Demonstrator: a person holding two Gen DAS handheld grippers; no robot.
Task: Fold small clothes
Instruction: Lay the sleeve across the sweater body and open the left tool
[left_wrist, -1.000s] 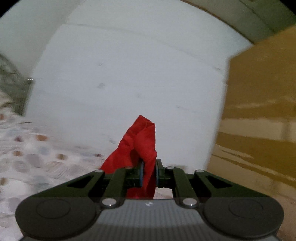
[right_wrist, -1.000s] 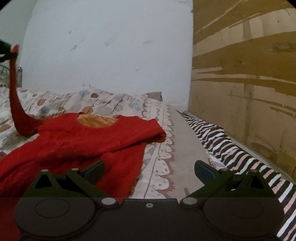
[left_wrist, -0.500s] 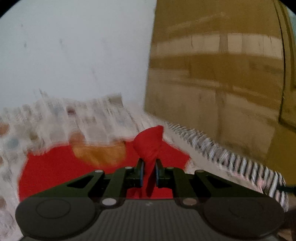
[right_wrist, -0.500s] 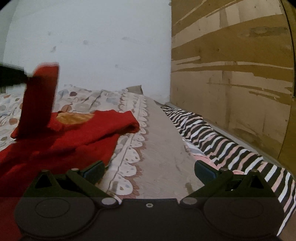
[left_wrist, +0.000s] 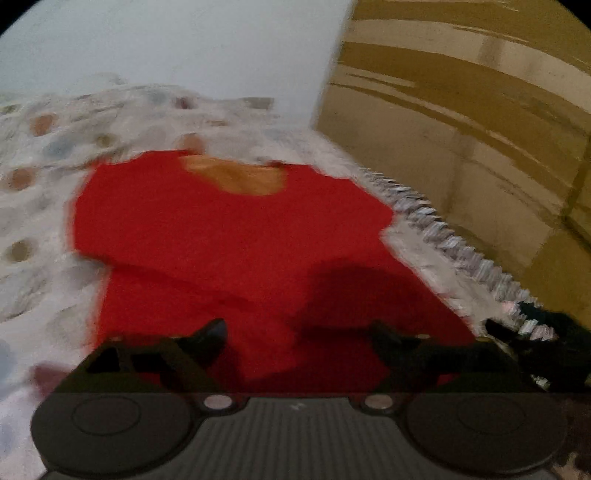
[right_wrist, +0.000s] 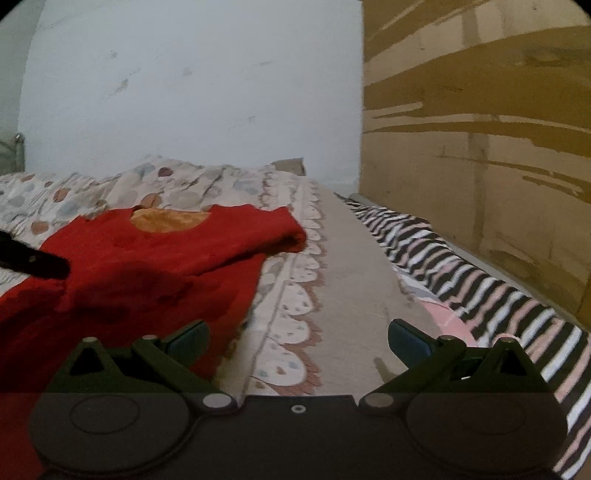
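Observation:
A red shirt (left_wrist: 229, 236) with an orange inner neck lies spread on the patterned bedsheet (left_wrist: 40, 206). Its left sleeve is folded inward onto the body. My left gripper (left_wrist: 297, 338) is open and empty just above the shirt's lower middle; this view is blurred. The shirt also shows in the right wrist view (right_wrist: 147, 266), where the left gripper's tip (right_wrist: 37, 262) hangs over it at the left edge. My right gripper (right_wrist: 297, 338) is open and empty, low over the sheet just right of the shirt's right edge.
A striped black, white and pink cloth (right_wrist: 461, 273) lies along the bed's right side. A brown board wall (right_wrist: 480, 147) stands right of it, a white wall (right_wrist: 184, 85) behind the bed. The sheet's scalloped border (right_wrist: 295, 295) runs beside the shirt.
My left gripper carried the red sleeve rightward over the shirt, came down and opened, letting the sleeve go. The sleeve now lies folded on the body. The right gripper stayed open, shifting slightly.

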